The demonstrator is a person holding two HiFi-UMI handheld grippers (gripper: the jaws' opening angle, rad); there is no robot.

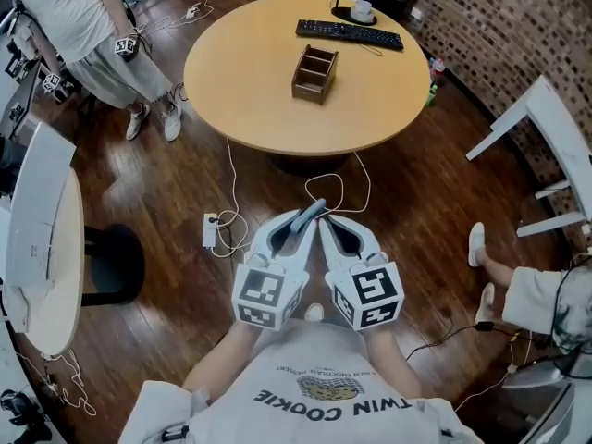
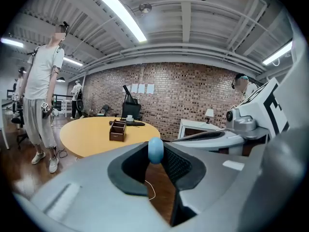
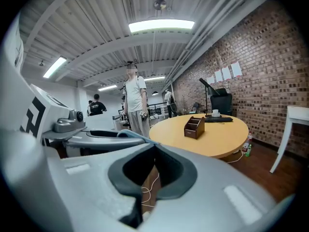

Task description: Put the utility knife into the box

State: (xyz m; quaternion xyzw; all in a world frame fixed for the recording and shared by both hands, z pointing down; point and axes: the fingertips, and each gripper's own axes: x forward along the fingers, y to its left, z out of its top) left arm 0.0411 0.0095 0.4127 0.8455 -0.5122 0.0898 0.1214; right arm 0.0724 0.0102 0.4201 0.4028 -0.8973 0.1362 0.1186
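– Left gripper [image 1: 292, 239] is the one I'm watching: its jaws are clamped on the utility knife [image 2: 155, 149], whose long axis runs forward out of the jaws and leans a little to my right.

– And the one beside it?

– Right gripper [image 3: 153, 151] has its jaws together with nothing between them. It sits just beside the left, so neither hand is nearer.

– Where's the box [image 1: 314, 73]?

– Straight ahead and well apart, on the round table [image 1: 250, 91], with its open compartments facing up. I judge the carry has to go forward and up over the rim.

– Do the views differ?

– From the head I see the knife's body sticking out. The left gripper view gives only its rounded blue end, and the right gripper view shows the box side-on.
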